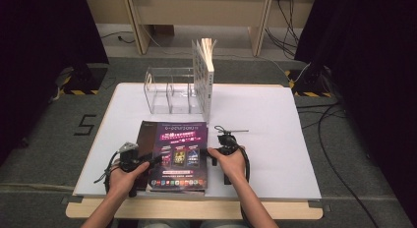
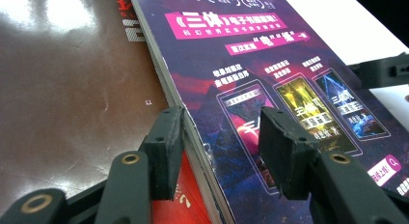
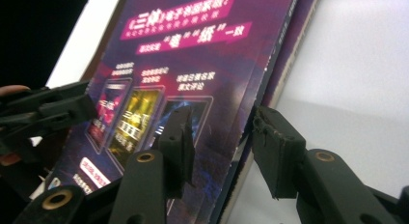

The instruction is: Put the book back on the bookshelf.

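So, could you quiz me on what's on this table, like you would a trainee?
1. True or false: the purple magazine lies on a brown magazine.
2. How is the white book placed? A) flat on the table B) upright at the right end of the clear rack C) held in jaws
3. Fill in: the jaws of the left gripper and the right gripper straddle the purple magazine's edges and are ____ (open/shut).
Key: 1 true; 2 B; 3 open.

Two grippers flanking a purple magazine on white board
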